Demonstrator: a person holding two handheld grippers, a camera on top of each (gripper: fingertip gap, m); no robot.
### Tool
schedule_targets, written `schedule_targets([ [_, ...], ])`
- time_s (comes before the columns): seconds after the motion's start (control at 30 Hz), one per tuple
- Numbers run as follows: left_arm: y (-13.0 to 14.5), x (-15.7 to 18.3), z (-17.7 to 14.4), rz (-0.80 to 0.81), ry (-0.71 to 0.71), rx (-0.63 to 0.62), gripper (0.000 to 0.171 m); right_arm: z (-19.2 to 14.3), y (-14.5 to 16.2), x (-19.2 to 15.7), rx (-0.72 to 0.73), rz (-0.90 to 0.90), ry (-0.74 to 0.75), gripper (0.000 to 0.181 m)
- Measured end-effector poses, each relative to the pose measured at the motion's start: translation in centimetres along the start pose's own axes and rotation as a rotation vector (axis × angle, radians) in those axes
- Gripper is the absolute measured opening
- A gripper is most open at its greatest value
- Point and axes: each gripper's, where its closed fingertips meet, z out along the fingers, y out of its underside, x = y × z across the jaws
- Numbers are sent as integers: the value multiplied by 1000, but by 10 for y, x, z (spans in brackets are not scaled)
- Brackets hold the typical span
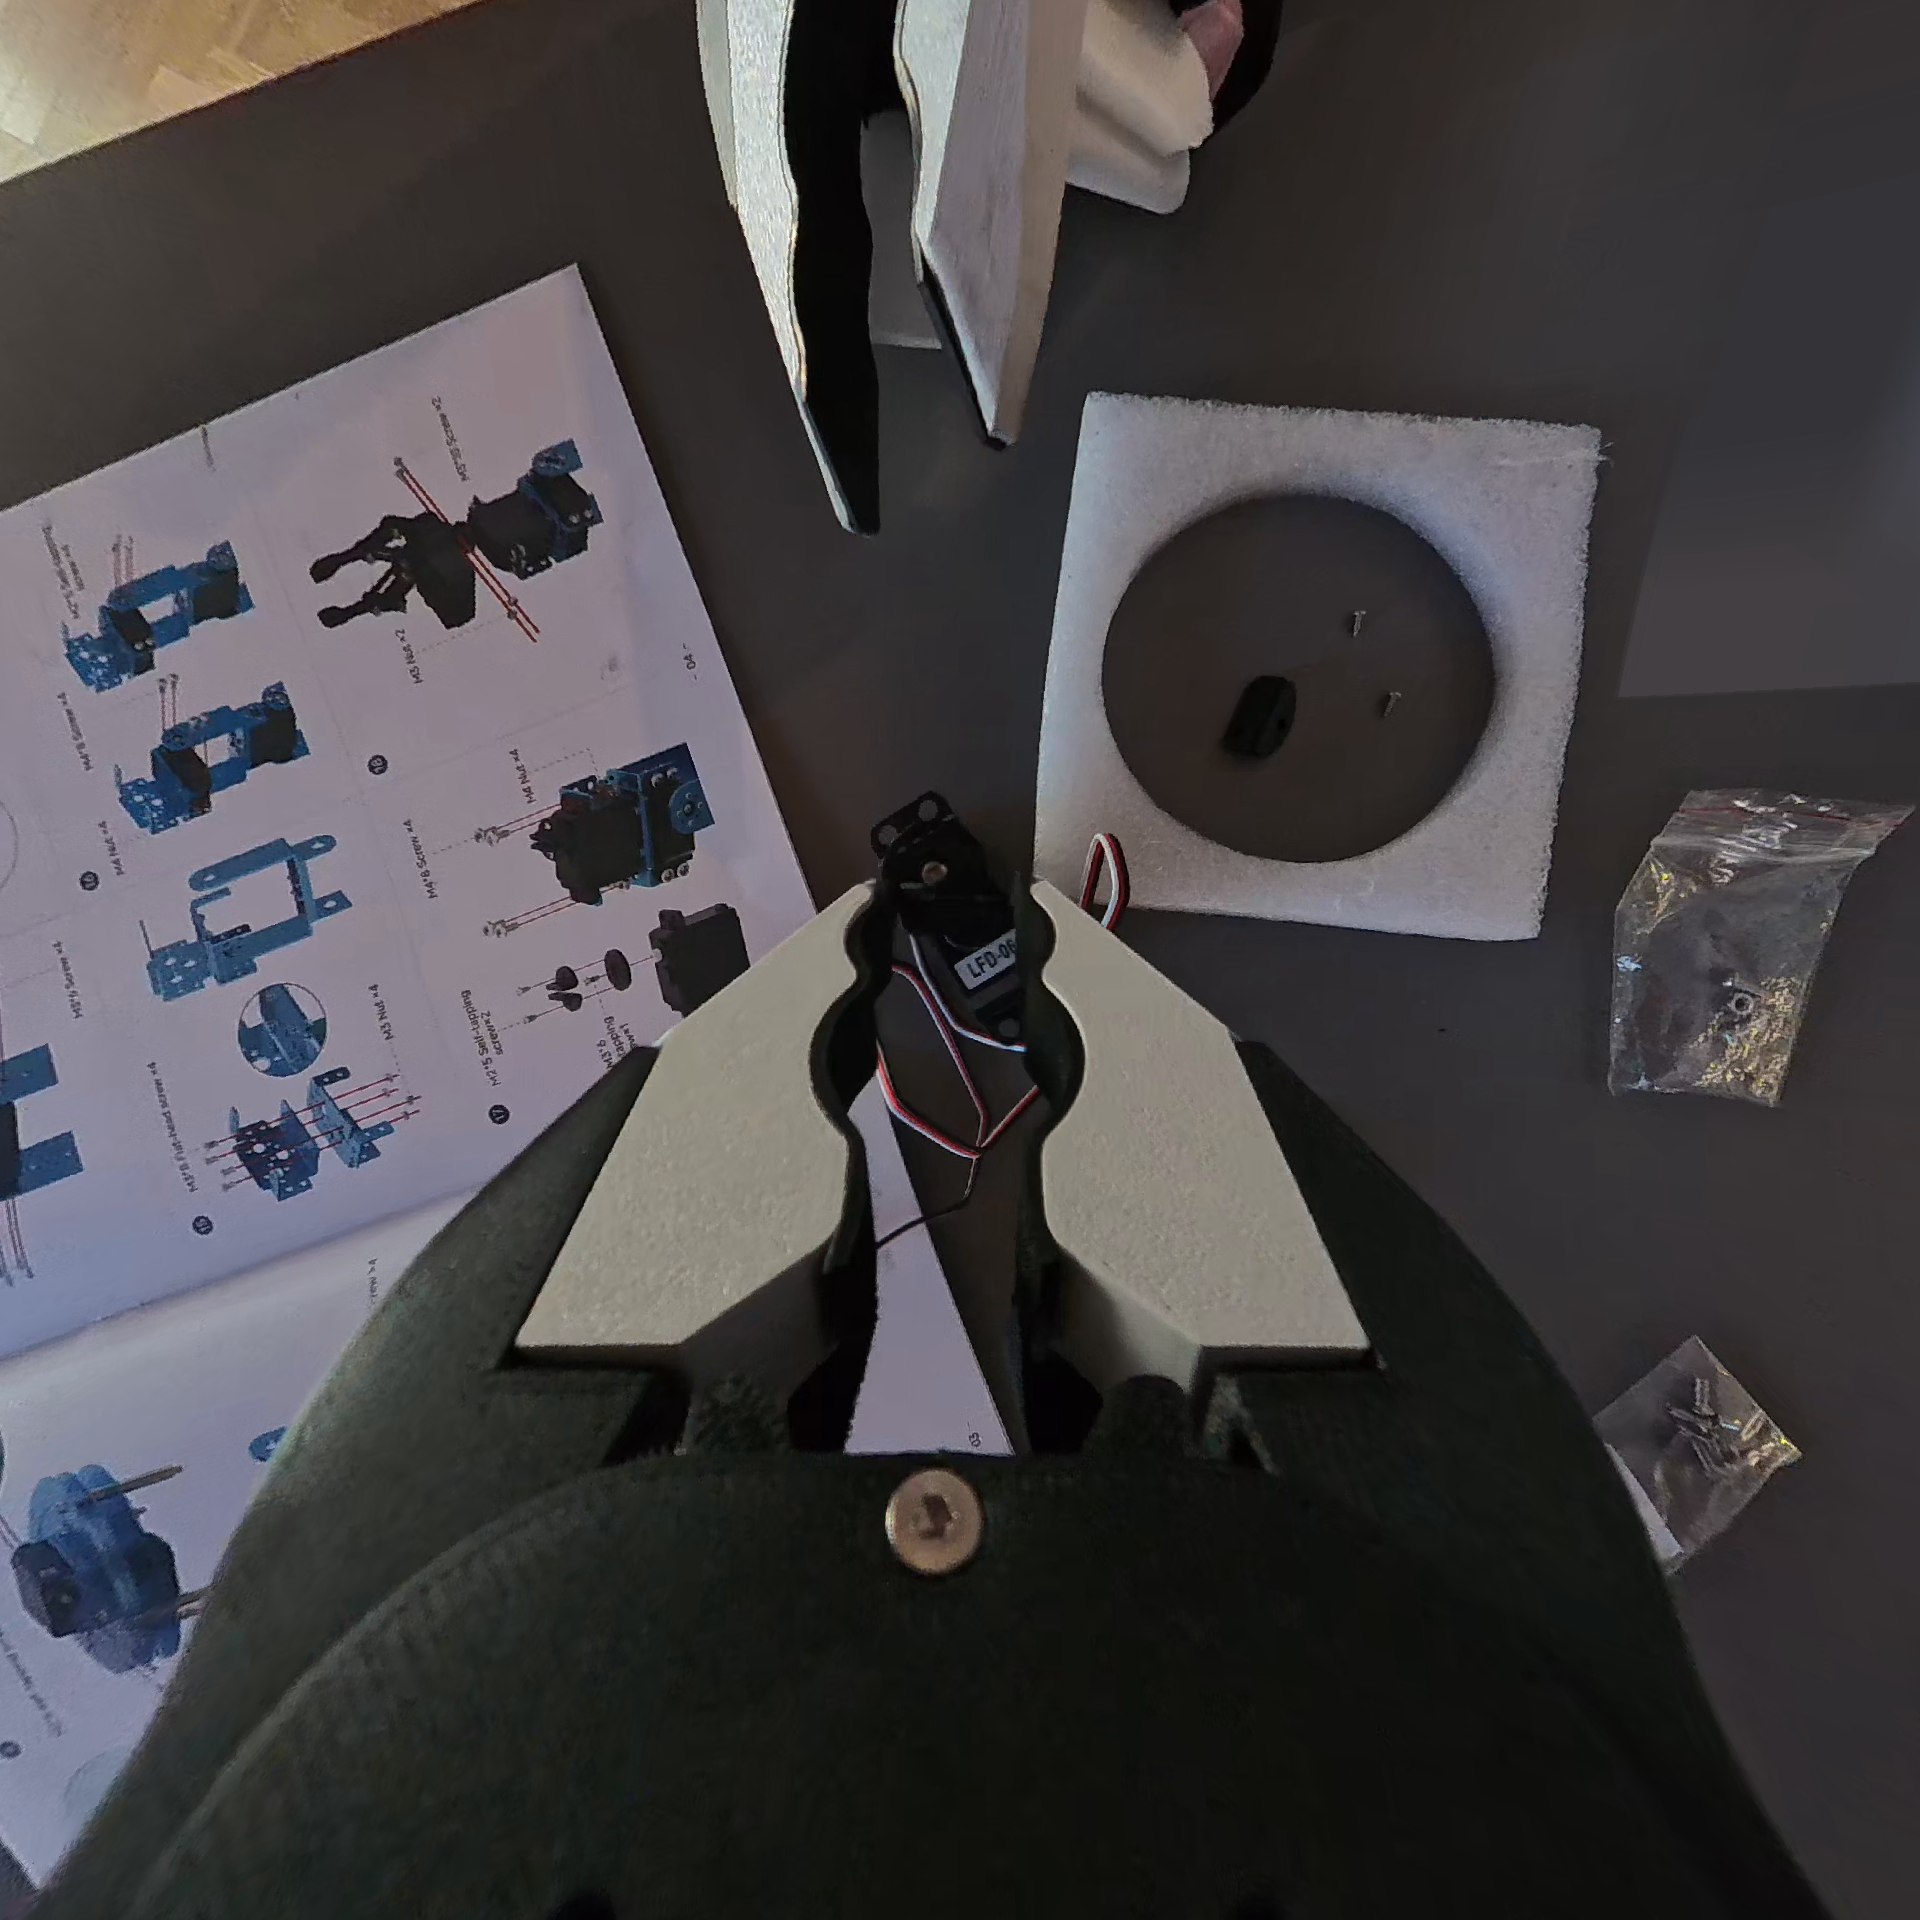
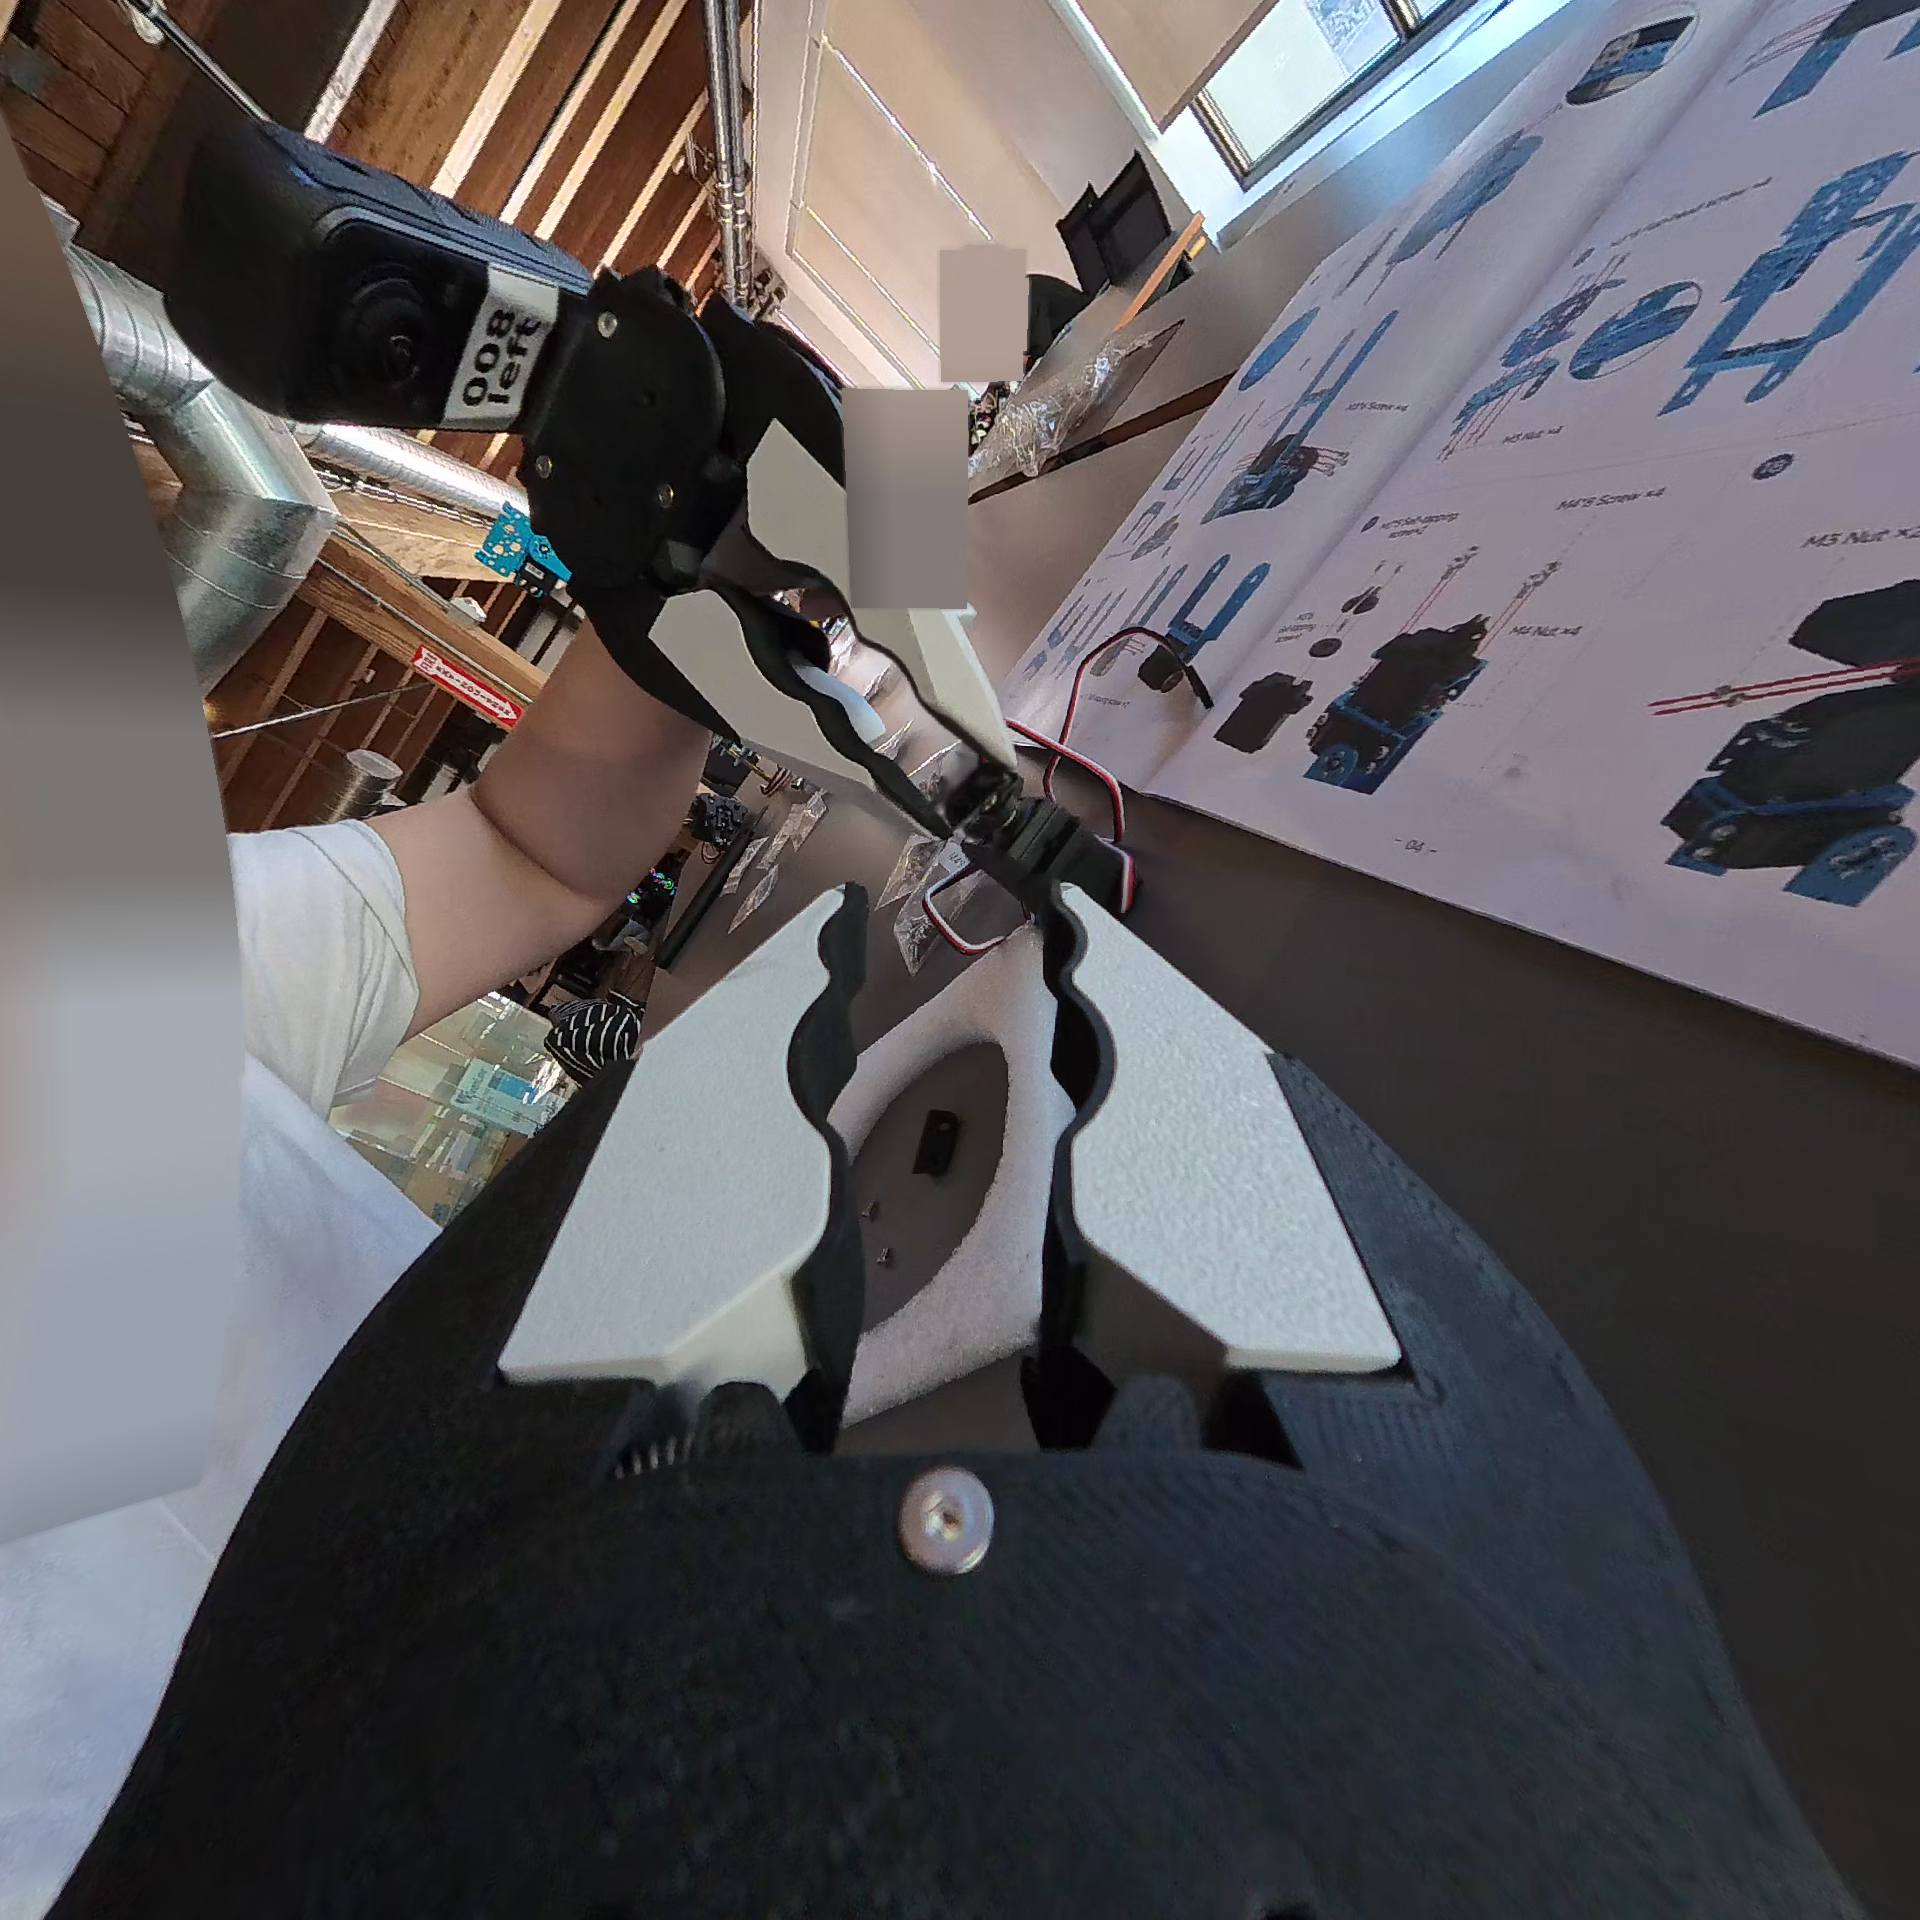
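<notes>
- holding: left gripper (image 1: 951, 894) is clamped narrow on a small black servo motor (image 1: 940, 883), raised above the dark table (image 1: 1351, 1195); its red-white-black lead (image 1: 971, 1091) trails between the fingers.
- right gripper (image 2: 956, 914): jaws part-open, empty, tips just beside the servo.
- handling note, a judgement: the grip looks shallow, so steady pressure and slack in the lead seem wise.
- foam square (image 1: 1320, 665) with round cut-out: contains a small black part (image 1: 1259, 715) and two tiny screws (image 1: 1359, 620).
- clear zip bag (image 1: 1735, 951): dark parts, small hardware.
- smaller bag (image 1: 1704, 1439): screws.
- assembly instruction sheet (image 1: 364, 779): flat, left of the servo.
</notes>
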Motion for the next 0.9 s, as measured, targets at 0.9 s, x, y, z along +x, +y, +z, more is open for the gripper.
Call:
schedule_targets([
  [0.9,64,0,-25,-282,-147,108,16,60,4,8,-434,-580,-60,47],
])
